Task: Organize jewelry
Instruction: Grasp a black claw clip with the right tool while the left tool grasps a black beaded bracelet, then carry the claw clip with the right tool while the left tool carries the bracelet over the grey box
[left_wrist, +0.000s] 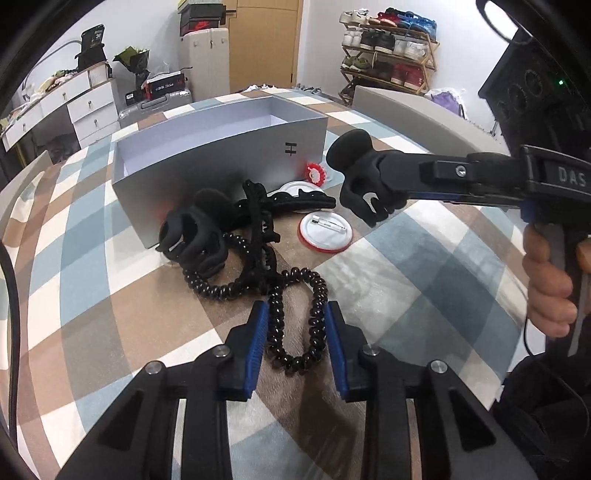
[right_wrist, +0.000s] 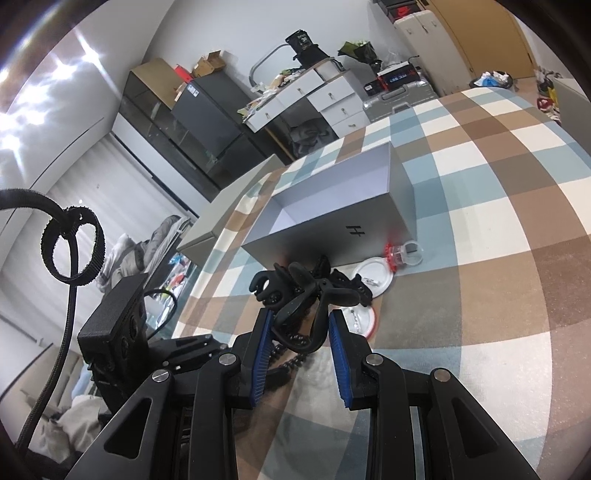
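- The left gripper (left_wrist: 295, 343) is sitting released at bottom centre of its view, its blue pads straddling the near loop of a black spiral coil hair tie (left_wrist: 295, 325) without pressing it.
- The right gripper (right_wrist: 299, 347) is clenching a black plastic claw hair clip (right_wrist: 295, 295), lifted above the checked tablecloth (right_wrist: 480, 258).
- The coil looks light, springy and slippery; pinching across one strand should be holding it best.
- The clip is probably rigid and light, gripped at its spine.
- Beyond both, the open grey cardboard box (left_wrist: 221, 162) is waiting mid-frame.
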